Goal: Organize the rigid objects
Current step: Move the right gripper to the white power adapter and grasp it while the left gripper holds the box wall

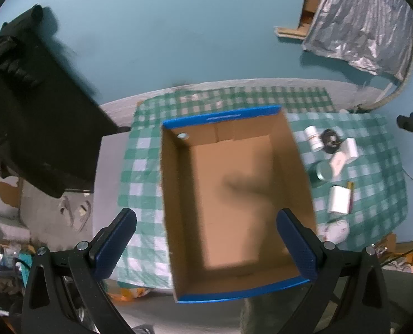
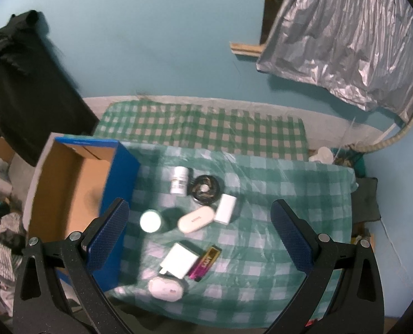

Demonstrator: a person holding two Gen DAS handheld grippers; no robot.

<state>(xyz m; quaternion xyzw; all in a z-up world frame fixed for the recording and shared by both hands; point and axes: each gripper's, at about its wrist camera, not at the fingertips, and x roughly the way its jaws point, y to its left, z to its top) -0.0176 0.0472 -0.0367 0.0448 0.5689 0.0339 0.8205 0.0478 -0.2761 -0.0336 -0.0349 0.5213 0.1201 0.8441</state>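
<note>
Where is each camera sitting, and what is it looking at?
Left wrist: sits on the left gripper, above the table, looking down into the open cardboard box; its two blue-padded fingers show, spread open.
Right wrist: sits on the right gripper, looking down at the small items on the checkered cloth, such as the white bottle and white charger; its open fingers show.
Shared: both see the box, the cloth and the small items.
</note>
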